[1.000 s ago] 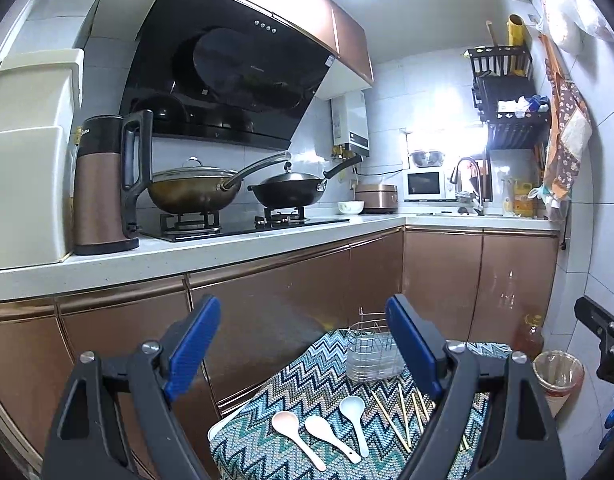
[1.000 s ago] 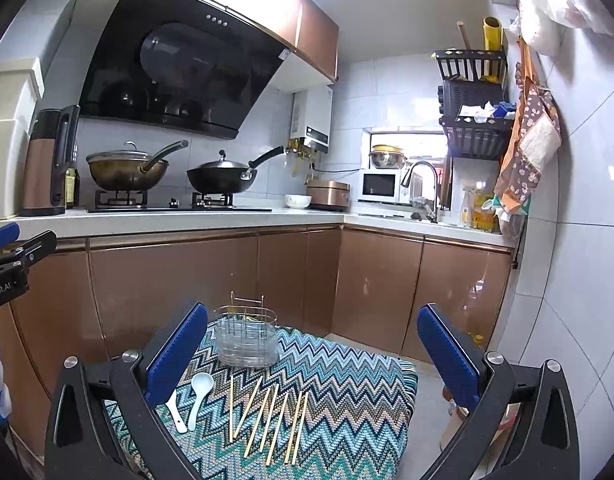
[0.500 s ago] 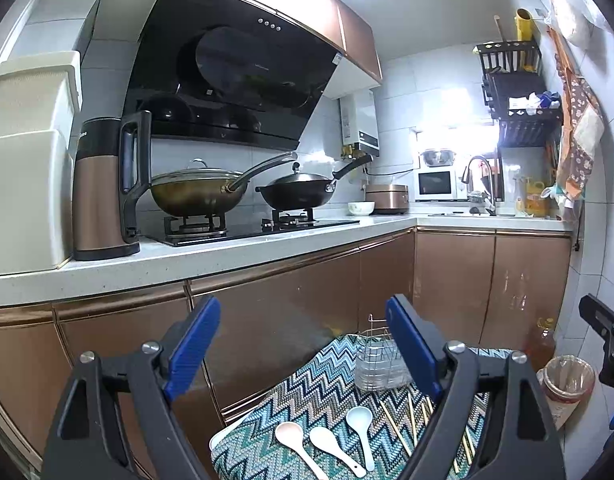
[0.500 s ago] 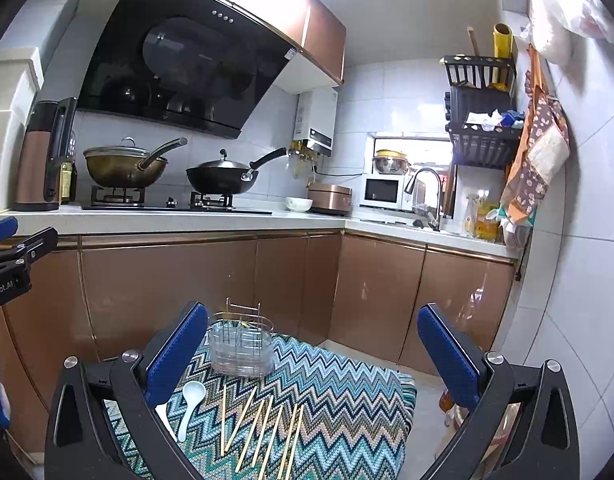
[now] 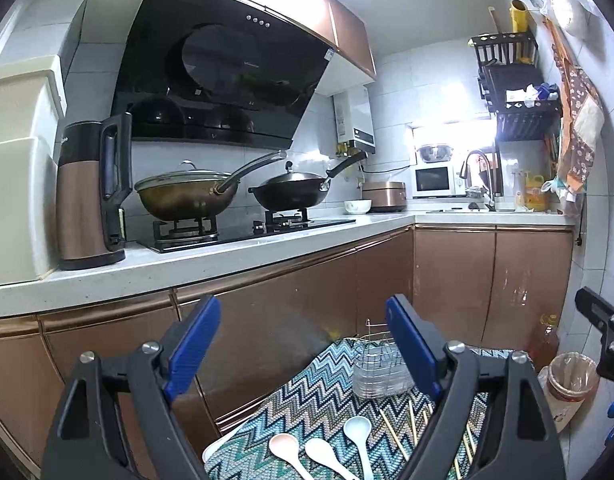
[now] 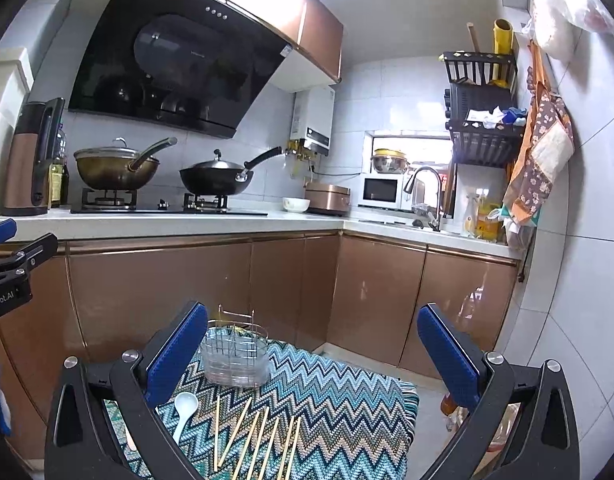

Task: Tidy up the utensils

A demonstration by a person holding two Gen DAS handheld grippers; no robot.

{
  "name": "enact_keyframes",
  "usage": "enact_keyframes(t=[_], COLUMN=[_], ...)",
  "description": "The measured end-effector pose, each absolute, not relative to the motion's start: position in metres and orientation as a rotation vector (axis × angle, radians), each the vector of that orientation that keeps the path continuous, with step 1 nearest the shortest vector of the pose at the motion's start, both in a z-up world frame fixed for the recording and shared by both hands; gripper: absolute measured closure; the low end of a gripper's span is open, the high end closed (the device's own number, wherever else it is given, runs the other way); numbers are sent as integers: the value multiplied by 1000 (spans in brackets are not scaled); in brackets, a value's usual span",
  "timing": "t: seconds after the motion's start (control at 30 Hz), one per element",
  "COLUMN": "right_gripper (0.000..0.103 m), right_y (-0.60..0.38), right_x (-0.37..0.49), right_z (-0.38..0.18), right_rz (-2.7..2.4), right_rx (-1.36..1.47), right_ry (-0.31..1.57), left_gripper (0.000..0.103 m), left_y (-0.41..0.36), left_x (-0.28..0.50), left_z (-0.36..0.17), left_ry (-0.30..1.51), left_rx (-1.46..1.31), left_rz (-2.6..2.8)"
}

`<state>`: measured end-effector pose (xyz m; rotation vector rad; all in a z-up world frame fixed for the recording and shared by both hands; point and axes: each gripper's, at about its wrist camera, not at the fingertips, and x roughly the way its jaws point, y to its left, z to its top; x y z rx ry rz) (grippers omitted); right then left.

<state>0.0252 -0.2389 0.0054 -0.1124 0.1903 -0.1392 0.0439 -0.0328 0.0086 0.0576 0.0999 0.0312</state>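
Observation:
A low table under a zigzag cloth (image 6: pixel 339 412) (image 5: pixel 307 392) carries the utensils. A clear utensil holder with a wire rack (image 6: pixel 234 356) (image 5: pixel 377 368) stands at its far end. Several wooden chopsticks (image 6: pixel 259 440) (image 5: pixel 411 424) lie in front of the holder. Three spoons (image 5: pixel 323 452) lie side by side in the left wrist view; one white spoon (image 6: pixel 185 410) shows in the right wrist view. My left gripper (image 5: pixel 303 344) is open, raised above the spoons. My right gripper (image 6: pixel 313 352) is open, raised above the chopsticks. Both hold nothing.
Copper cabinet fronts (image 6: pixel 291 284) and a worktop with two pans (image 6: pixel 167 172) close off the left and far sides. A bin with a plastic liner (image 5: pixel 567 384) and an oil bottle (image 5: pixel 543 340) stand on the floor right of the table, by the tiled wall.
Both views have tilted upward slightly, so the table and utensils sit lower in frame. Both grippers remain open and nothing on the cloth has moved.

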Motion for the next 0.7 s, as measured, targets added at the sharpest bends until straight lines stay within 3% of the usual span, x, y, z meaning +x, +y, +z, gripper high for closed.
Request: enact_keyframes(t=[0.7], right_gripper=[0], right_y=[-250], right_x=[64], right_z=[-8], right_rz=[-118], right_rx=[-115], right_ry=[240], left_gripper=[19], left_y=[-29], left_x=[69], left_z=[7], left_ry=[92], left_rx=[4], left_rz=[22])
